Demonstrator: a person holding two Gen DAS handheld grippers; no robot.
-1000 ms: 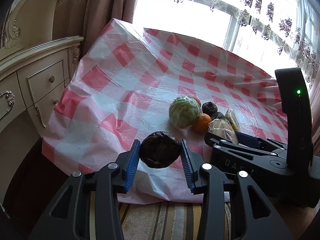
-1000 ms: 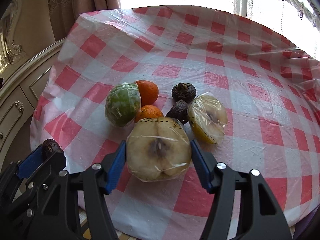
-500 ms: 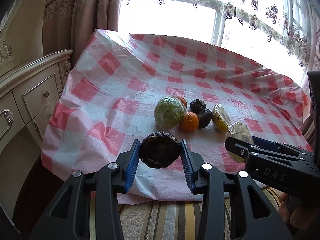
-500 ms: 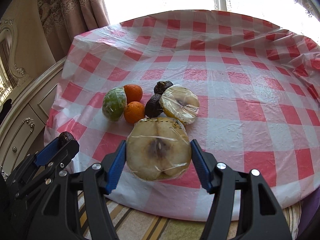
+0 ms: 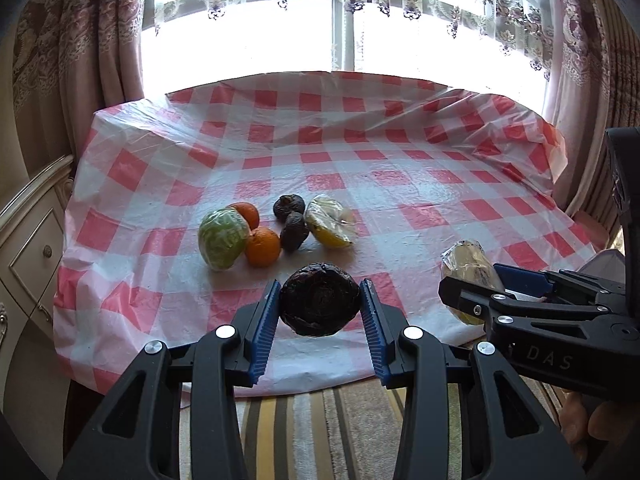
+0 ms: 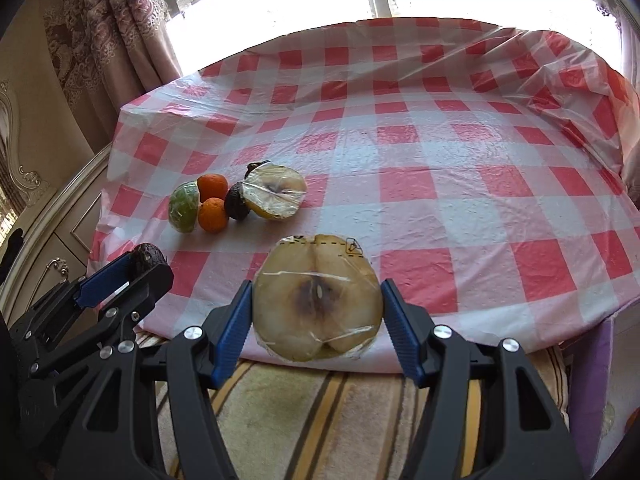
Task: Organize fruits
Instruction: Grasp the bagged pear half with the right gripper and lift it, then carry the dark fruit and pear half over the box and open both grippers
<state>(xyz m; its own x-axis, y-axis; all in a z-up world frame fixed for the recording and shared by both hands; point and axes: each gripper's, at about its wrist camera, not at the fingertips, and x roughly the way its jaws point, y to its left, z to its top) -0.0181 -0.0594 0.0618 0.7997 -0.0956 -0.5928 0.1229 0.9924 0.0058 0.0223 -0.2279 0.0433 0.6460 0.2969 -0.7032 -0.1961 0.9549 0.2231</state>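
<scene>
- The left gripper (image 5: 320,310) was clenched on a dark wrinkled fruit (image 5: 319,305), its blue ribbed pads pressing both sides, held above the near edge of the counter (image 5: 400,184).
- The right gripper (image 6: 317,308) grasped a halved pear in cling film (image 6: 318,298), cut face toward the camera, brown around the core; a dashed black line and a small printed symbol ran along the film's top edge, too small to read.
- In the left wrist view the right gripper's black body showed at the right edge with the raised letters "DAS" (image 5: 549,361) on it; whatever followed was cut off.
- In the right wrist view the left gripper sat low at the left, the dark fruit visible at its tip.
- Further out, on the counter's red-and-white checked plastic cloth (image 6: 520,208), lay a tight cluster: a green wrapped half fruit (image 5: 222,238), two oranges (image 5: 262,246) touching it, two dark wrinkled fruits (image 5: 294,232) beside those, and a yellow wrapped half fruit (image 5: 330,226) at the right end.
- A striped rug (image 6: 320,420) lay below the counter's near edge, a cream drawer cabinet (image 5: 28,248) stood at the left, and patterned curtains (image 5: 100,40) framed the bright window behind.
</scene>
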